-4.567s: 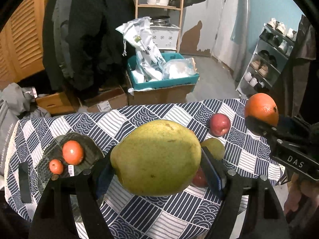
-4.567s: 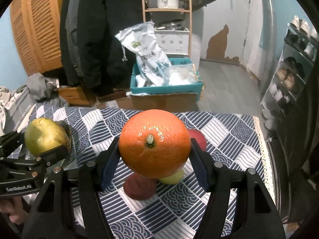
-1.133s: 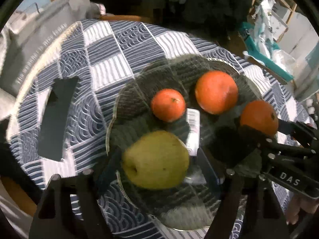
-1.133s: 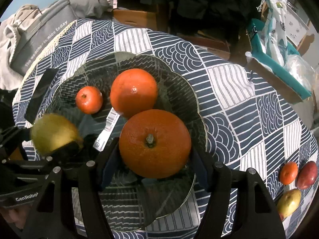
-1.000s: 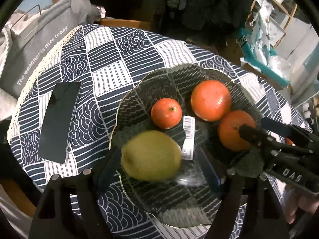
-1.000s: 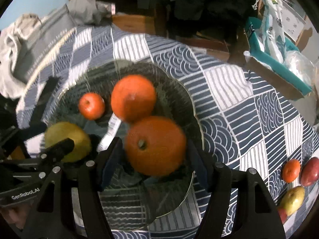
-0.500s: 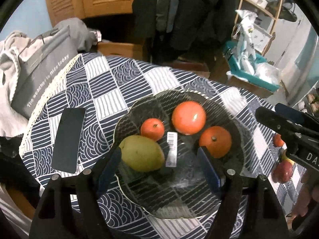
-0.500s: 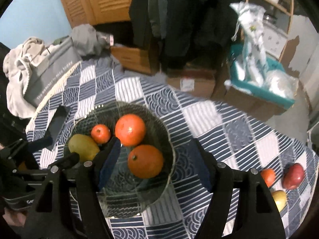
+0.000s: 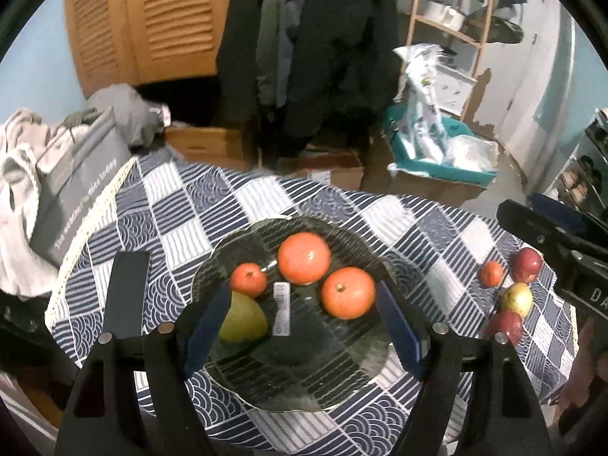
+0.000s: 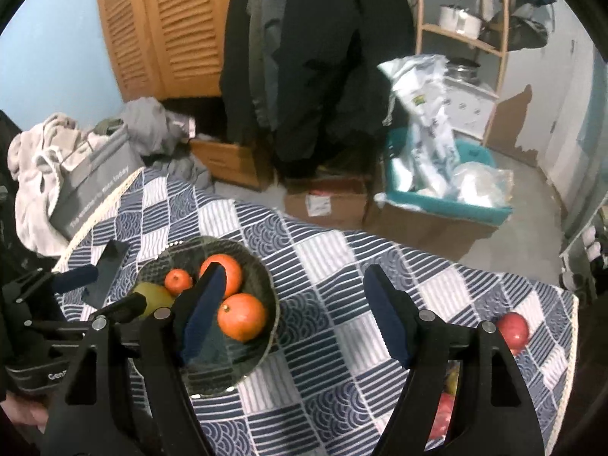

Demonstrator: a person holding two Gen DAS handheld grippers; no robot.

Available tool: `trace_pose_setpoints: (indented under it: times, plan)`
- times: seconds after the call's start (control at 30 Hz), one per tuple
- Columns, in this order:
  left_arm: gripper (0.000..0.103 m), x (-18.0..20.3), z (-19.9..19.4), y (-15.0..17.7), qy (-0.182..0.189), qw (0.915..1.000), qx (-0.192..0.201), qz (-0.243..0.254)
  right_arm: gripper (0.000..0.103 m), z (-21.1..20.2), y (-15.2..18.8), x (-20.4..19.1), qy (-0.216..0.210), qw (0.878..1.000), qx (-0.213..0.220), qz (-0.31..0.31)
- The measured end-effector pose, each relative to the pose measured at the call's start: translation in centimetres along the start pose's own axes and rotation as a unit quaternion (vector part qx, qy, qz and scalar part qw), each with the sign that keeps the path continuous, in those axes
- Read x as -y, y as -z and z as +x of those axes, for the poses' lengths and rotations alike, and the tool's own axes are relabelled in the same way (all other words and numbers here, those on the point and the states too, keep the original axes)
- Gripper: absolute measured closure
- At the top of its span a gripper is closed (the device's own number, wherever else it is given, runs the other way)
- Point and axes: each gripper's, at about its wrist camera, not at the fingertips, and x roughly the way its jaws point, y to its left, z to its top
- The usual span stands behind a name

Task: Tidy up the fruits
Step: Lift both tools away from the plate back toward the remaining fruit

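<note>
Now that we have let go of the pear (image 9: pixel 243 317) and orange (image 9: pixel 346 292), both lie in the glass plate (image 9: pixel 304 391) near the table's left edge, so left gripper (image 9: pixel 304 326) and right gripper (image 10: pixel 292 309) gape empty (four fruits wait at the right edge).

We see a desk (image 9: pixel 243 205) under a blue-and-white patterned cloth. On it lie a glass plate (image 9: pixel 304 391) of fruit, a dark phone (image 9: pixel 127 292) to its left, and 4 loose fruits (image 9: pixel 511 296) near the right edge.
</note>
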Motion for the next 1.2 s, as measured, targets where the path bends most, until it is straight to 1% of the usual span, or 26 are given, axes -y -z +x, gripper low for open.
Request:
trace_pose_setpoints:
  times: [0.27, 0.37, 0.5, 0.7, 0.83, 1.0, 1.13, 1.2]
  plan:
    - [0.023, 3.2, -3.1, -0.7, 0.013, 0.9990, 0.036, 0.024, 0.027, -3.9, 0.5, 2.1, 0.027, 0.999, 0.035, -0.001]
    - [0.023, 4.2, -4.1, -1.0, 0.014, 0.9982, 0.050, 0.032, 0.026, -5.3, 0.7, 2.9, 0.031, 0.998, 0.047, 0.002]
    - [0.018, 5.5, -5.0, -1.2, 0.021, 0.9972, 0.061, 0.038, 0.026, -6.8, 1.1, 3.8, 0.042, 0.997, 0.058, 0.003]
    - [0.018, 7.5, -6.1, -1.4, 0.030, 0.9953, 0.075, 0.054, 0.026, -8.8, 1.8, 5.1, 0.067, 0.995, 0.070, -0.005]
    - [0.017, 8.5, -6.8, -1.4, 0.040, 0.9942, 0.082, 0.057, 0.026, -10.1, 2.3, 6.2, 0.074, 0.994, 0.079, -0.002]
    - [0.017, 9.8, -7.3, -1.5, 0.044, 0.9931, 0.088, 0.063, 0.026, -11.4, 2.9, 7.3, 0.088, 0.992, 0.091, -0.002]
    - [0.016, 10.9, -7.5, -1.6, 0.051, 0.9923, 0.089, 0.070, 0.021, -12.4, 3.3, 8.4, 0.099, 0.990, 0.101, 0.002]
    - [0.016, 11.6, -7.5, -1.6, 0.050, 0.9918, 0.090, 0.075, 0.021, -12.9, 3.5, 8.9, 0.104, 0.989, 0.105, 0.006]
